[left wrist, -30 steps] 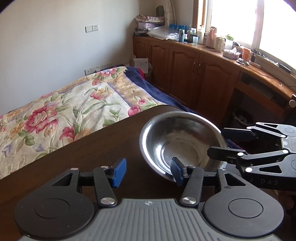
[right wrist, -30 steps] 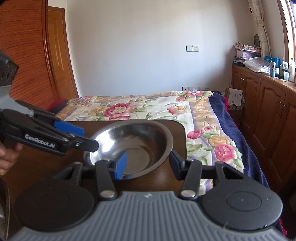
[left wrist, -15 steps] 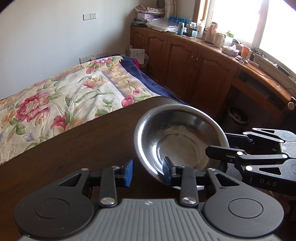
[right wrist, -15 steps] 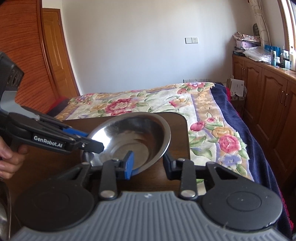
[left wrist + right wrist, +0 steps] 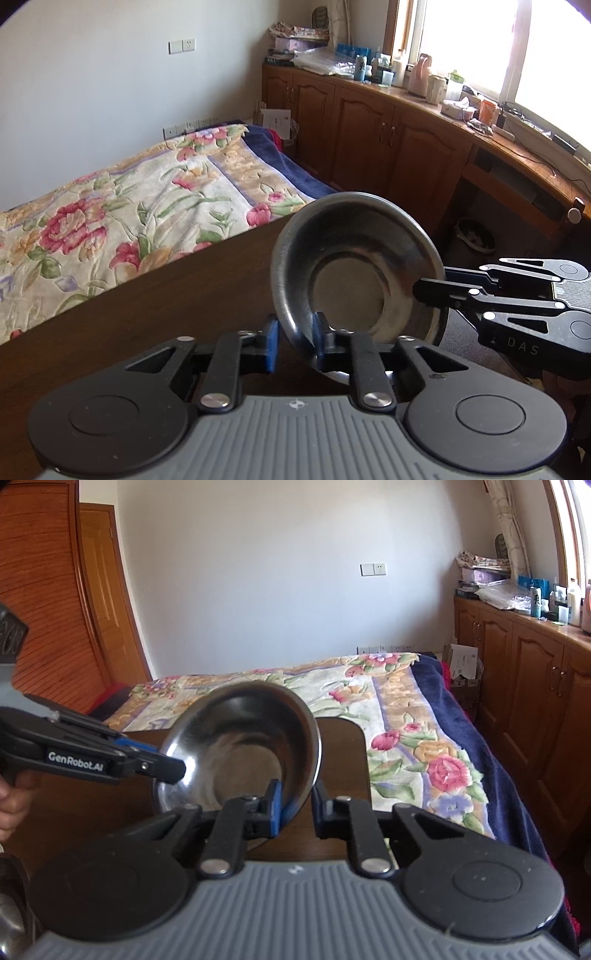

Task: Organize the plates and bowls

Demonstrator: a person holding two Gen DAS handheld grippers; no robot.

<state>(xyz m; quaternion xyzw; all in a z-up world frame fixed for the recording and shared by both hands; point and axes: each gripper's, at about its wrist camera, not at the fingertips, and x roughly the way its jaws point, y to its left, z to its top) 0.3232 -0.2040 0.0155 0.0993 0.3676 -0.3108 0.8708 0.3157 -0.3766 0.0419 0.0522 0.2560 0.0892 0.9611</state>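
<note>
steel bowl tilted, both claws pinching rim

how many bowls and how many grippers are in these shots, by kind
round stainless steel bowl: 1
handheld two-finger grippers: 2, the left gripper and the right gripper, each clamped on the bowl's rim
dark wooden table: 1
total: 4

Sunlight is pouring through the window onto wooden cabinets. A floral bedspread is lying beside the white wall.
</note>
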